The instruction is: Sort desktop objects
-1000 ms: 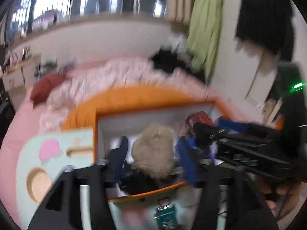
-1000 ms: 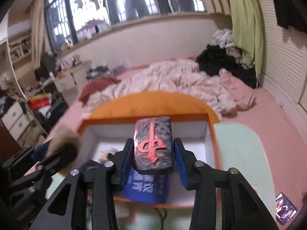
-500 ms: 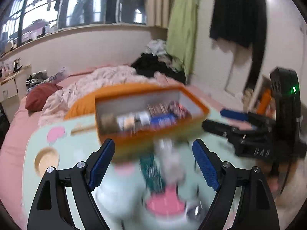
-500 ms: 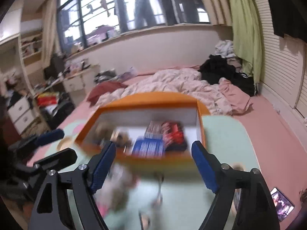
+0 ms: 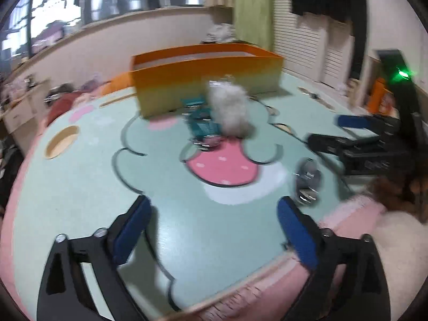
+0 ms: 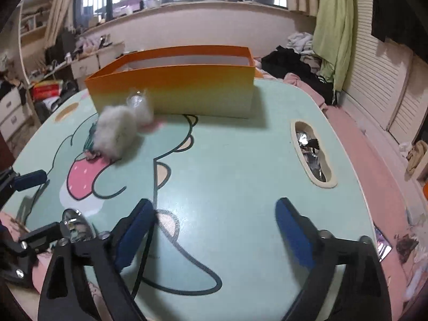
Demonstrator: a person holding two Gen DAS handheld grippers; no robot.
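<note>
An orange box (image 5: 206, 77) (image 6: 174, 91) stands at the far side of the mint cartoon table (image 5: 80, 187) (image 6: 240, 160). In front of it lie a white fluffy ball (image 5: 230, 109) (image 6: 115, 131), some teal items (image 5: 203, 127) and a clear packet (image 6: 139, 104). A small shiny round thing (image 5: 307, 176) (image 6: 77, 224) rests near the front edge. My left gripper (image 5: 214, 227) (image 6: 32, 208) hovers low over the near table, its jaws opening with nothing between them. My right gripper (image 6: 214, 230) (image 5: 345, 132) hangs beside it, jaws also opening and empty.
A kidney-shaped cutout (image 6: 313, 155) with foil scraps pierces the table's right side; a round cutout (image 5: 61, 141) sits at the left. Behind the table are a bed with clothes (image 6: 294, 64) and a window wall. A card (image 6: 382, 243) lies on the pink floor.
Both grippers held things over the orange box: a fluffy tan ball on the left, a dark red-marked block on the right. Both things were let go; the grippers opened wide and drew back, lower.
</note>
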